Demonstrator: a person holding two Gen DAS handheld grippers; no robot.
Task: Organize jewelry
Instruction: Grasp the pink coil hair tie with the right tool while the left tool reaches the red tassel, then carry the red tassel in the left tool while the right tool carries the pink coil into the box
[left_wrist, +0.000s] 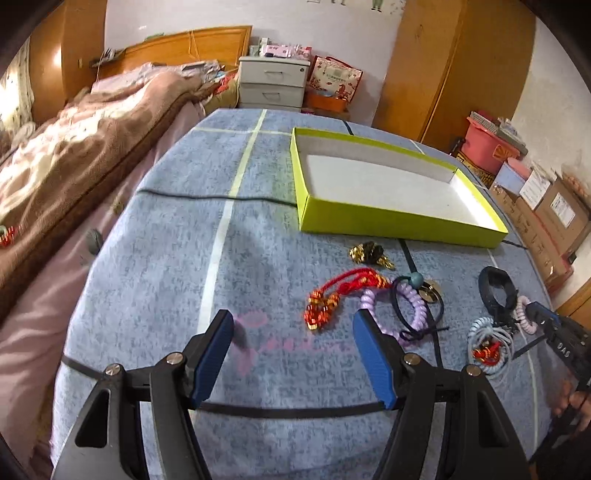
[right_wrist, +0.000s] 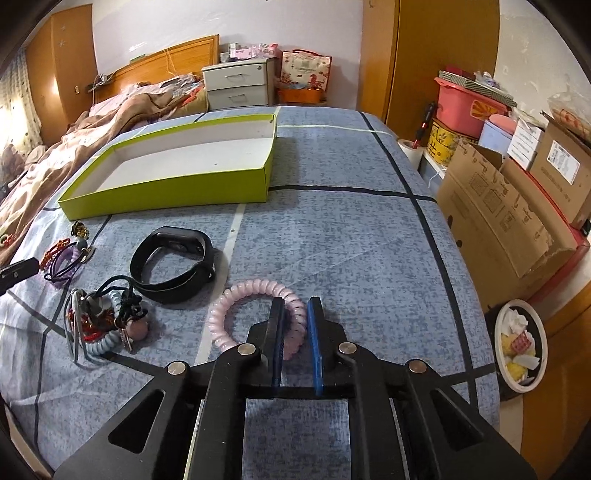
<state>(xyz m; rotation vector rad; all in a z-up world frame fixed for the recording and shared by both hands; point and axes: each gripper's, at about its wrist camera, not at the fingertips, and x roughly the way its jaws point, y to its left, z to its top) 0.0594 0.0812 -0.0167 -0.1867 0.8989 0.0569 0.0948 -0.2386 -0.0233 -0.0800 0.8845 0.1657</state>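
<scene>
The pink spiral hair tie (right_wrist: 255, 314) is lying on the blue bedspread (right_wrist: 351, 240), its near side pinched by the downward-angled right gripper (right_wrist: 295, 321). The left gripper (left_wrist: 291, 332) is hovering, jaws spread, beside the purple spiral hair tie (left_wrist: 413, 314).

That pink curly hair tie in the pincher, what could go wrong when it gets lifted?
1. The right gripper pinches only one side of the pink spiral hair tie, so it might stretch or slip out.
2. The green box sits beyond the black watch band, so a low carry could snag it.
</scene>
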